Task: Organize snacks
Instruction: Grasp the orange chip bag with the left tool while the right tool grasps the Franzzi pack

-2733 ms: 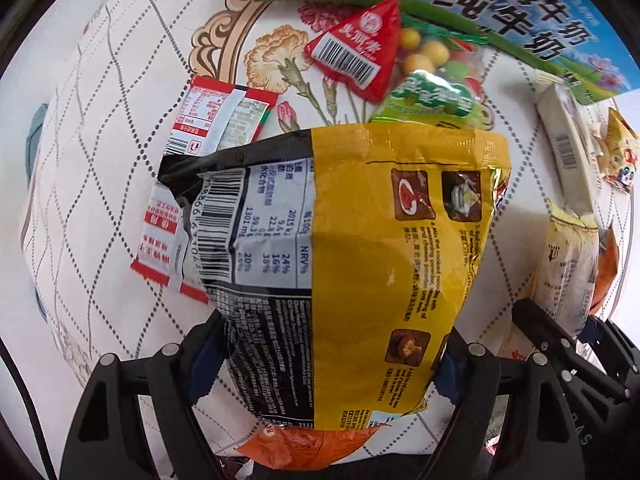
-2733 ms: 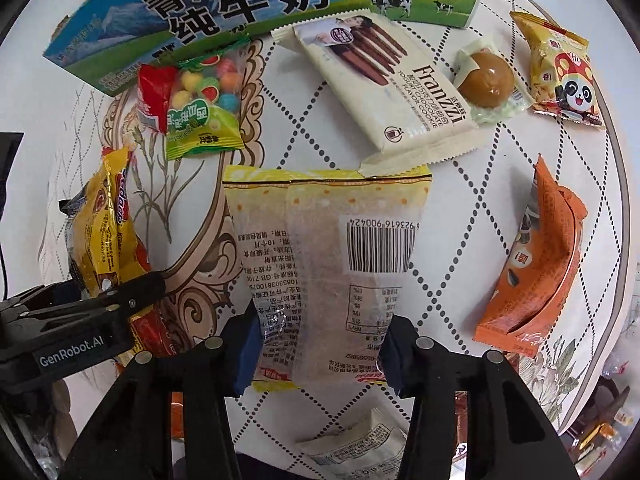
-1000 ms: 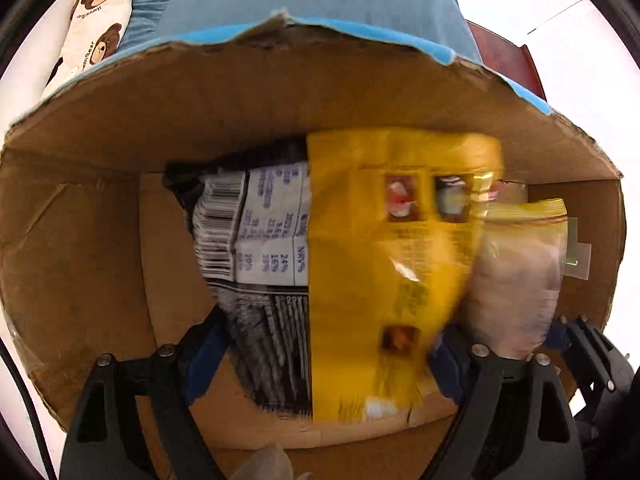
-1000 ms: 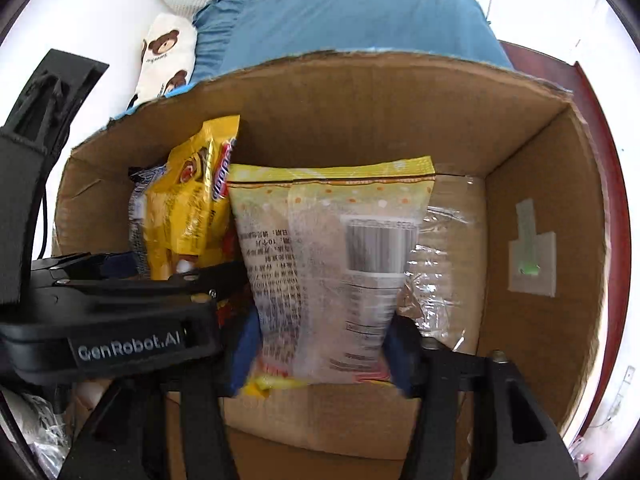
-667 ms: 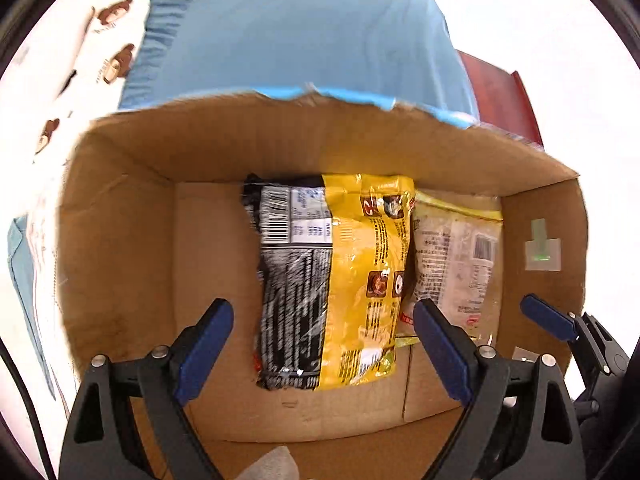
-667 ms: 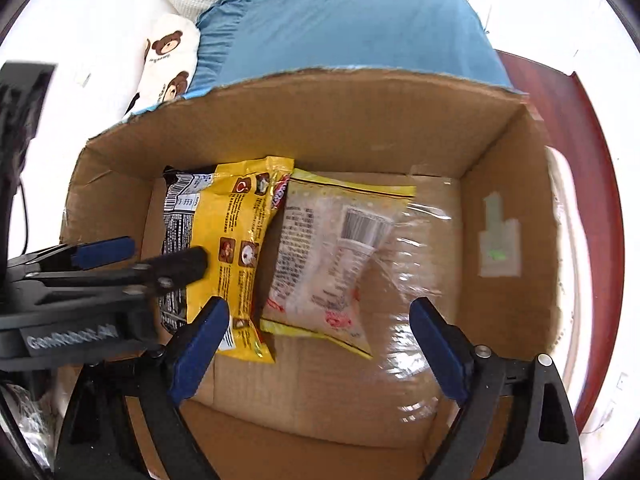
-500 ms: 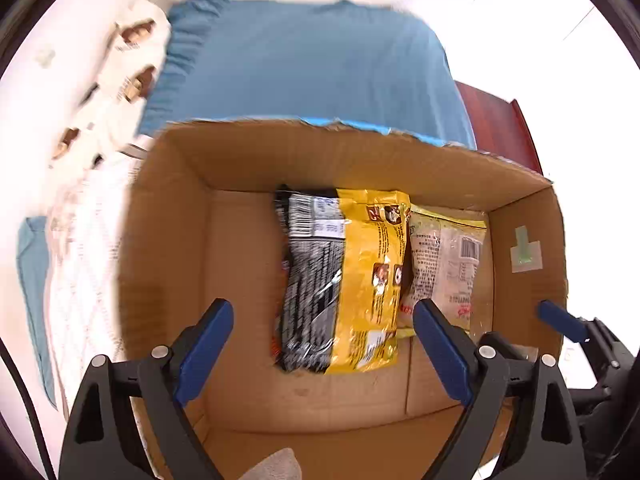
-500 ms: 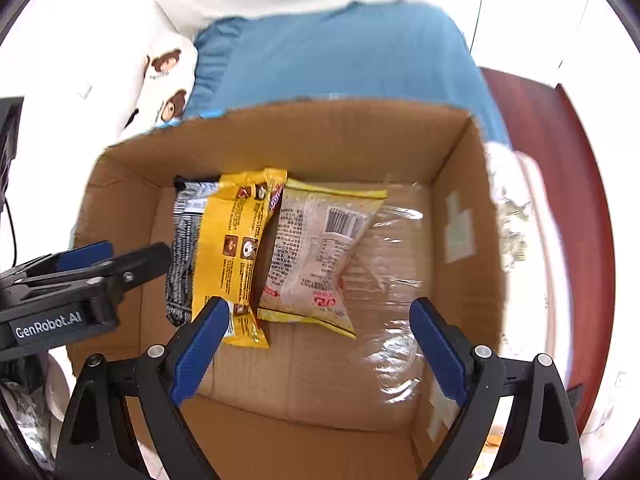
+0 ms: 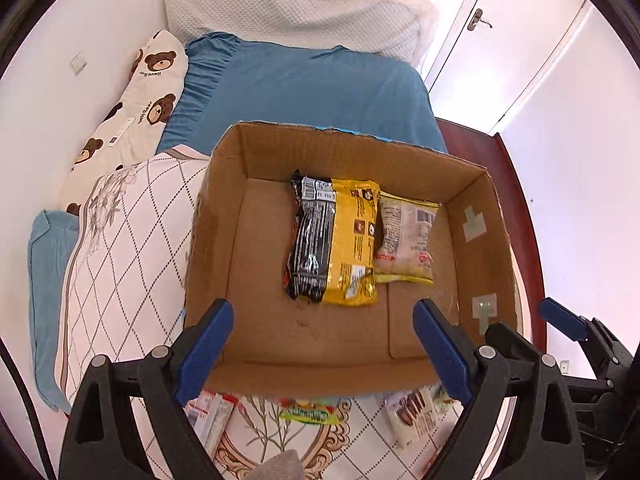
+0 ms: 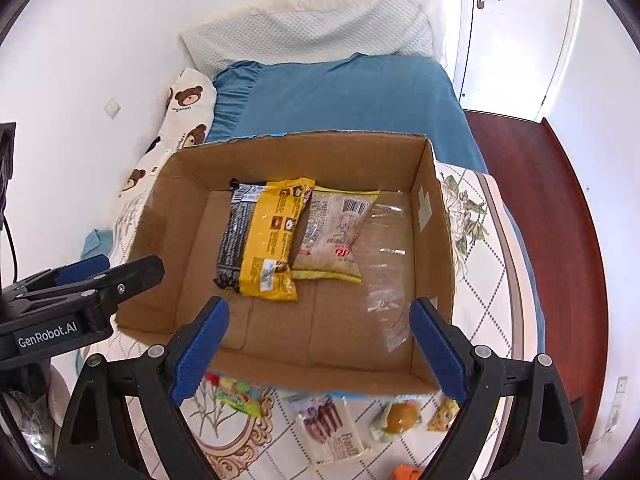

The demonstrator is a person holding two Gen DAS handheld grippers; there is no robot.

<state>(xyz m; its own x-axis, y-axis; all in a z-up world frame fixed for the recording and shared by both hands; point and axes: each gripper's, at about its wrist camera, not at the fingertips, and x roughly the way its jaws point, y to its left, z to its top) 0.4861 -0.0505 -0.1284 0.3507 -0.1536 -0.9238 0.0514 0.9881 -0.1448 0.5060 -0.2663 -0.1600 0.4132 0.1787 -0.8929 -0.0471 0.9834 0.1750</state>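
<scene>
White walls and a white door [image 10: 516, 36] close off a bedroom, with a blue bedspread [image 9: 304, 88] seen behind the cardboard box [image 9: 224, 216], which is set on a quilted, diamond-patterned cloth [image 9: 120, 256]. Inside the box, on its floor, a yellow-and-black snack bag [image 9: 336, 240] is laid flat, and a pale barcoded packet [image 9: 406, 240] is laid touching its right edge; a clear plastic strip [image 10: 384, 256] is seen right of the packet. In front of the box's near wall, more snacks are scattered on the cloth: a green candy bag [image 10: 236, 398], a chocolate-stick pack [image 10: 330, 428], a round wrapped pastry [image 10: 400, 418]. The left gripper [image 9: 322, 346] is held above the near wall, spread wide and holding nothing. The right gripper [image 10: 318, 346] is likewise spread wide and unloaded.
</scene>
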